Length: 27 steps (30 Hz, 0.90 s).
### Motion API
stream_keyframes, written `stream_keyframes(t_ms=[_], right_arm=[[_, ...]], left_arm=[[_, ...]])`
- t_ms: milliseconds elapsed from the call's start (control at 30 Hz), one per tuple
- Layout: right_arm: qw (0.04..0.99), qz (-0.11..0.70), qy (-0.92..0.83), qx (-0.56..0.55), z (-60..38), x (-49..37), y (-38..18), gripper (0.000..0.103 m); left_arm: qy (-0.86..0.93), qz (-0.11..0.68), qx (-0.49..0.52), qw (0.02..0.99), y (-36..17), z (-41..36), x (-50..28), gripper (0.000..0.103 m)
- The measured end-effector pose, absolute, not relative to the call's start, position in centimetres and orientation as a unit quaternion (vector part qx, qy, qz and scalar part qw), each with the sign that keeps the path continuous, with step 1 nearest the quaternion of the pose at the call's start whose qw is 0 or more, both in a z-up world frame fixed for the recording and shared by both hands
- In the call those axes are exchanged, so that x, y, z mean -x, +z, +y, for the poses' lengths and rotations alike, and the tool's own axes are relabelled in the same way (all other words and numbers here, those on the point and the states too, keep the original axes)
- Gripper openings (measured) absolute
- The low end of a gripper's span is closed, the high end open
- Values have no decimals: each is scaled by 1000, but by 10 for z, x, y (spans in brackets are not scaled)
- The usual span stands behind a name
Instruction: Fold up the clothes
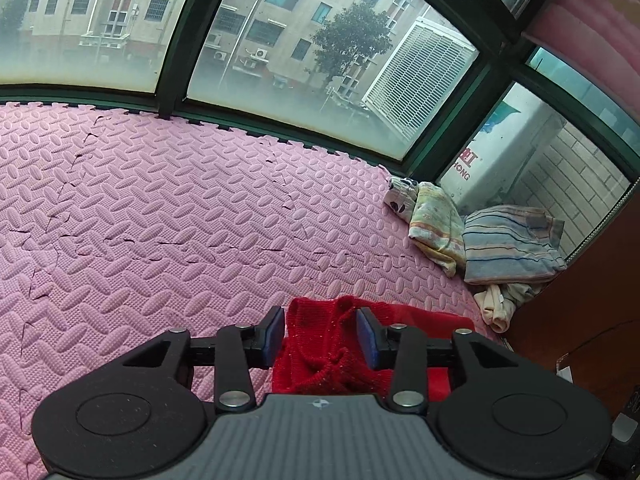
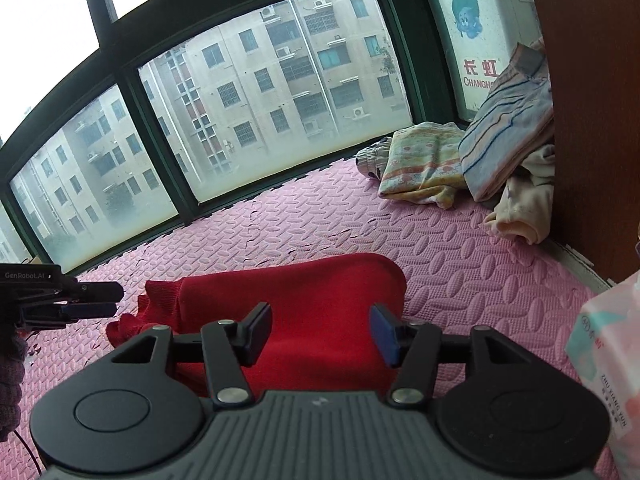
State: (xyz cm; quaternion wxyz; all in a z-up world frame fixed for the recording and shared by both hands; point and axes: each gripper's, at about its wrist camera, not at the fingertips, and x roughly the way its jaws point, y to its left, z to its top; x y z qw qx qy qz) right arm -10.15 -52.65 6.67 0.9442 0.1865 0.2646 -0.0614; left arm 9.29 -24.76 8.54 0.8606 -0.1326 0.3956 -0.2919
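Plain red knit sweater (image 2: 304, 304) on the pink embossed foam mat (image 1: 160, 208); at the mat's far right corner, a pastel-printed cloth (image 2: 420, 168), a blue-striped one (image 2: 508, 128), a cream one (image 2: 524, 208).

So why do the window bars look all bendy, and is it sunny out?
Left wrist view: the fisheye lens curves the window frame; daylight is soft and grey, the glass misted low down. Right wrist view: same bowing, sky blown out white, red sweater sharp.

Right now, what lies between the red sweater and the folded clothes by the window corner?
Only bare pink foam mat; the right wrist view shows nothing resting between the red sweater and the folded clothes.
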Motion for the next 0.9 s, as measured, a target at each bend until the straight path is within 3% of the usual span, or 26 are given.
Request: stream_keyframes(t_ms=[100,400,900], right_arm=[[950,261,-61,-158,-507,107,65,55],[961,253,-73,-88,-461,116,47,54],[962,255,-68,-71,-447,117,27,56]], left_arm=[[-313,384,134,858,91,-257,-85,36],[-356,395,131,836,81,-293,-83,35],[-316,437,157,827,48,-301,-110,34]])
